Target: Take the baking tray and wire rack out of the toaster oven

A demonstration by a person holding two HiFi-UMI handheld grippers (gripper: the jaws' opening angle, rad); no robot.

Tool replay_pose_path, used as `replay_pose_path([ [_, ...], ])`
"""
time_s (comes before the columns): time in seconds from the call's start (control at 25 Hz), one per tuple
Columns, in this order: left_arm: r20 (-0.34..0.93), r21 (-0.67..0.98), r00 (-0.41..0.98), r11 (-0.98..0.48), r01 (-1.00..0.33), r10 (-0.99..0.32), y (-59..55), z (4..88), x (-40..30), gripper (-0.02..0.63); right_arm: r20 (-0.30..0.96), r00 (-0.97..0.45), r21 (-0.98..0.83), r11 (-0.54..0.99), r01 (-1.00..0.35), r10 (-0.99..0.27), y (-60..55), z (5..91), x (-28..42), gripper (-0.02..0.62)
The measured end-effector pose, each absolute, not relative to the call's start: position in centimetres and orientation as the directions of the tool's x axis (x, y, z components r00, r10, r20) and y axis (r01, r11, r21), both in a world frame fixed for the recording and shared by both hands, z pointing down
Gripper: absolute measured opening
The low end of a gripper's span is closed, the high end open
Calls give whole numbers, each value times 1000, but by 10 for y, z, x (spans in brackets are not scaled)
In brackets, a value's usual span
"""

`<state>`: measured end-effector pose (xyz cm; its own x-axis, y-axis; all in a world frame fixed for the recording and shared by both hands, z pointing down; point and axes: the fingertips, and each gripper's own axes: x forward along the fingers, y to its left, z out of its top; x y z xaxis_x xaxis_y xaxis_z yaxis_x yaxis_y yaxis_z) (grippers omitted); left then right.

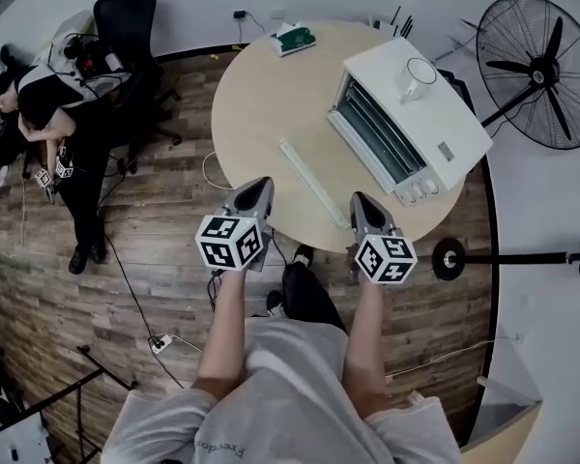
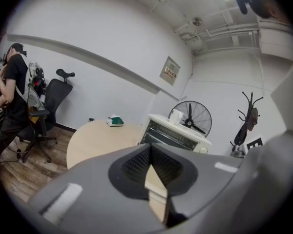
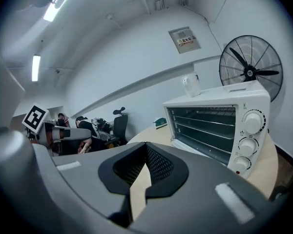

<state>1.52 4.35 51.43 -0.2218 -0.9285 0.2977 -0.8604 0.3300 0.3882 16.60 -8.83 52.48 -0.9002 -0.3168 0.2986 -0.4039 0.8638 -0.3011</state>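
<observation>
**Head view:** The left tongs (image 1: 255, 191) and right tongs (image 1: 363, 204) hang over the near rim of the round worktop (image 1: 261, 104). Each pair is pinched together with nothing in it. The toaster oven (image 1: 411, 124) sits farther off and to the right. Its mouth faces near-left, and its long side runs from far-left to near-right. The right tongs are the nearer pair. A pale bar (image 1: 314, 184) lies between oven and tongs, probably the handle of the lowered door.

**Left gripper view:** The jaws meet with nothing between them. The oven stands ahead, slightly right, across bare worktop.

**Right gripper view:** The jaws are closed and empty. The oven mouth is ahead on the right. The wire rack (image 3: 205, 123) shows as level bars inside, and the baking tray cannot be told apart from it.
</observation>
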Motion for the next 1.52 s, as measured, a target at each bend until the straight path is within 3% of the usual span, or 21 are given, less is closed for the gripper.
replay_pose_path([
  [0.36,315,334,-165,272,-902,-935,-68,488,-21,55,267,-892,-370,815,-445,-366,-186,516,121,0],
  [0.68,339,349,-93,217,-912,-936,-127,498,-31,55,313,-858,-384,772,-507,-408,-226,537,126,0],
  [1.12,341,408,153,0,-913,-928,-199,509,-17,55,366,-767,-390,661,-641,-528,-239,550,132,0],
  [1.52,344,500,329,-125,-857,-880,-235,537,-11,55,330,-669,-540,448,-712,-666,-249,563,142,0],
])
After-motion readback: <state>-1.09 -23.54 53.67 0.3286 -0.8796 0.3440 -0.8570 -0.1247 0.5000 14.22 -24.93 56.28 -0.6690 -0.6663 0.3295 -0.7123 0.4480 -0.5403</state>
